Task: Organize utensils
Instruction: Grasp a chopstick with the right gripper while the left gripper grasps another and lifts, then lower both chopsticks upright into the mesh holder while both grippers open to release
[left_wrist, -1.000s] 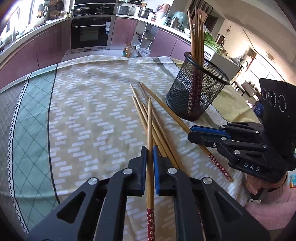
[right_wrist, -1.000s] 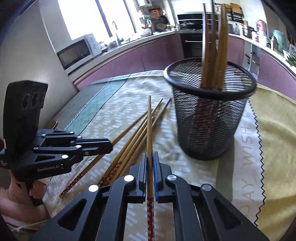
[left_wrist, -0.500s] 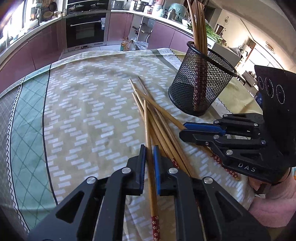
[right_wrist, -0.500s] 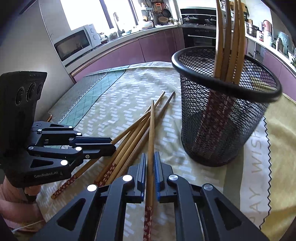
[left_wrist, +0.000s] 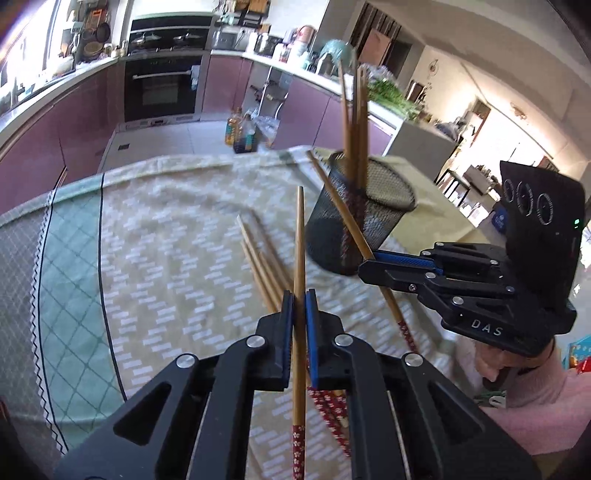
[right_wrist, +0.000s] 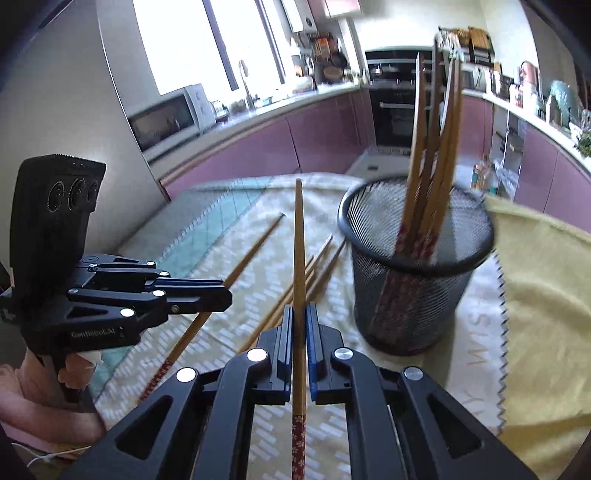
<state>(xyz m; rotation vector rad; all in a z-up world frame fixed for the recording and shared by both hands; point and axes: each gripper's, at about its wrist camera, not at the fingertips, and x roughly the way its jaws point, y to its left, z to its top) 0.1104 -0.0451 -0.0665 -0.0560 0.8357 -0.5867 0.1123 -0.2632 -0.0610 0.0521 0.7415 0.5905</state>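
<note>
Each gripper carries one chopstick clear of the table.

1. Left gripper (left_wrist: 300, 306): the jaws are pinched on a bamboo chopstick (left_wrist: 299, 251). Its tapered tip points forward and up; its red floral handle end trails back beneath the gripper body.
2. Right gripper (right_wrist: 300, 321): the jaws are likewise pinched on a second chopstick (right_wrist: 298, 251), tip forward, patterned handle end to the rear.
3. Landmark: the black mesh holder (right_wrist: 417, 273) stands upright on the patterned tablecloth (left_wrist: 166, 258). Several chopsticks (right_wrist: 432, 155) already stand in it, tips up and handle ends down.
4. Remaining stock: a loose group of chopsticks (left_wrist: 258, 258) lies flat on the cloth just beside the holder, on its left-gripper side.
5. Relative positions: both held chopsticks are near the holder but outside its rim. The right gripper is the closer of the two, and its chopstick tip is level with the rim, to one side of it.

Step in hand, by judgement: transport of the picked pair toward the holder, with the task partly complete.

The next move calls for turning each held chopstick handle end down, to match those already stowed, bringing it over the rim opening, lowering it inside without knocking the light holder, and only then releasing it.
</note>
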